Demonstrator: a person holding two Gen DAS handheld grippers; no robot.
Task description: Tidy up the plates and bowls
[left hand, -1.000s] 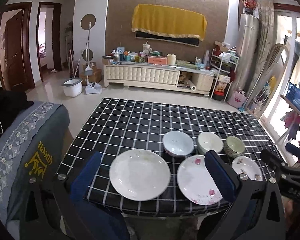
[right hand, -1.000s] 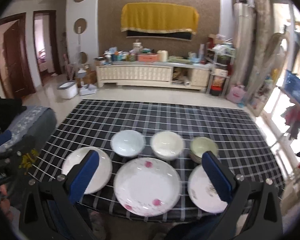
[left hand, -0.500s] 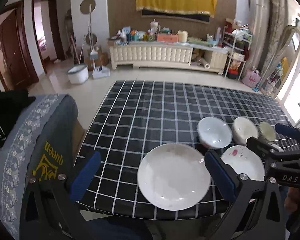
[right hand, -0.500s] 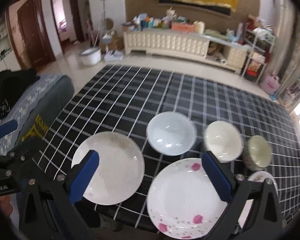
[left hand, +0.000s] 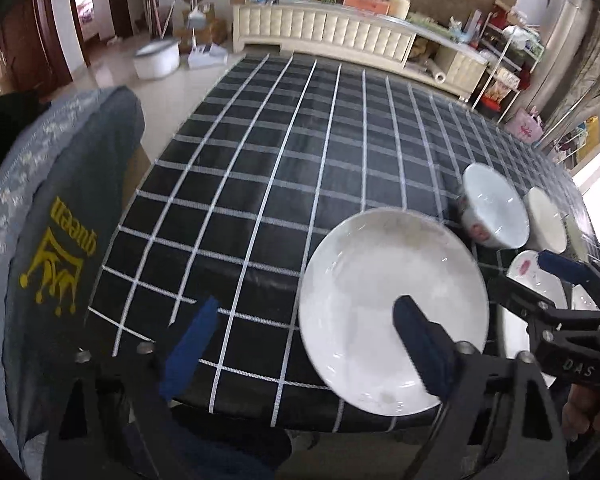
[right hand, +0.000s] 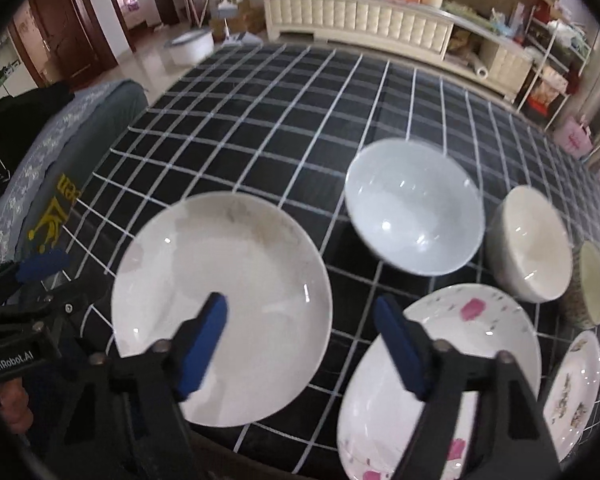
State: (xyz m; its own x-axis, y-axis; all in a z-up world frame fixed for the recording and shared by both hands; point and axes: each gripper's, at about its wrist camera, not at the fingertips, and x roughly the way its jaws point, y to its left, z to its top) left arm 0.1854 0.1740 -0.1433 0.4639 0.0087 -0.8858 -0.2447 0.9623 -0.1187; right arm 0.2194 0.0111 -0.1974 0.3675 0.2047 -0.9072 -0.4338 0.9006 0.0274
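A table covered with a black cloth gridded in white lines (left hand: 284,184) is seen from above by both wrist cameras. Along its near edge, toward the left corner, a large plain white round plate (left hand: 392,308) is laid flat. To its right, also at the near edge, a white round plate with pink flower marks (right hand: 452,364) is placed, and a smaller white plate with a grey-brown pattern (right hand: 574,388) is set at the near right corner. Behind the plates a row of bowls is arranged: a pale blue-white glazed bowl (right hand: 414,206), a cream-white bowl (right hand: 530,242) just beside it, and a greenish bowl (right hand: 592,282) at the right edge.

The left gripper (left hand: 304,340) is held above the near edge with its blue-padded jaws apart and closing; its right finger is seen over the plain white plate, its left finger over bare cloth, and nothing is gripped. The right gripper (right hand: 300,340) is held with its jaws apart and closing over the gap between the plain plate and the flowered plate; neither plate is clasped.

A grey fabric-covered seat with a yellow crown print (left hand: 56,248) is placed beside the table's left edge.
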